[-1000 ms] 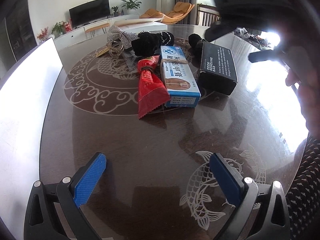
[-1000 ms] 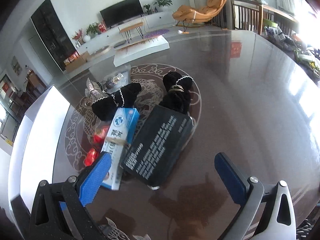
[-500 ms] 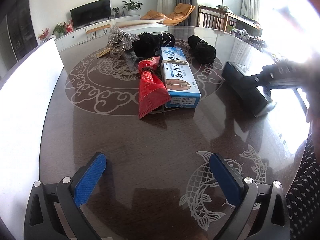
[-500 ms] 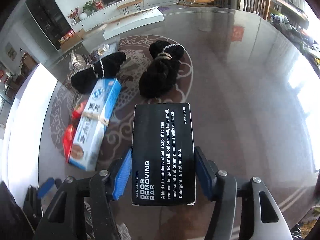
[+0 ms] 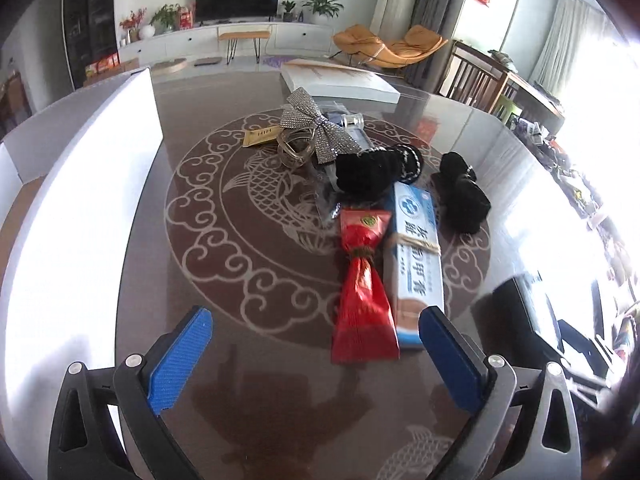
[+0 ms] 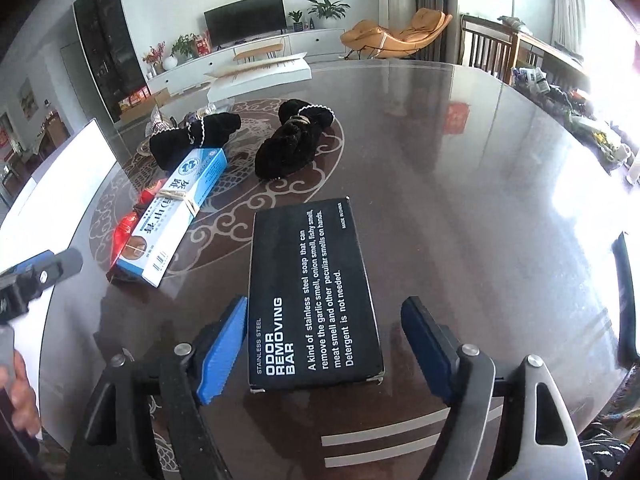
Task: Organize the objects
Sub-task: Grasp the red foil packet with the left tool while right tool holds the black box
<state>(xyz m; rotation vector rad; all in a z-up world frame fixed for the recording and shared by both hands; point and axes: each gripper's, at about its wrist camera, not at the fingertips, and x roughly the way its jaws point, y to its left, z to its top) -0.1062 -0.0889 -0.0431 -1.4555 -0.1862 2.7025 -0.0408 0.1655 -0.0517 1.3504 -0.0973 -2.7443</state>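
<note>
Worktop (image 6: 460, 208) of dark glossy wood carries the items. Only the right wrist view shows the black box (image 6: 312, 300) fully: it lies flat between the fingers of the right gripper (image 6: 324, 344), long axis running along them, away from the camera. The jaws stand spread; a gap shows at the right pad, while contact at the left pad cannot be judged. The left wrist view catches only a blurred corner of that box at its right edge, but alone shows a silver bow (image 5: 316, 128) and gold bangles (image 5: 296, 146). The left gripper (image 5: 316, 354) is spread wide and empty, with a red packet (image 5: 362, 292) and blue-white carton (image 5: 416, 264) lying lengthwise ahead, side by side.
</note>
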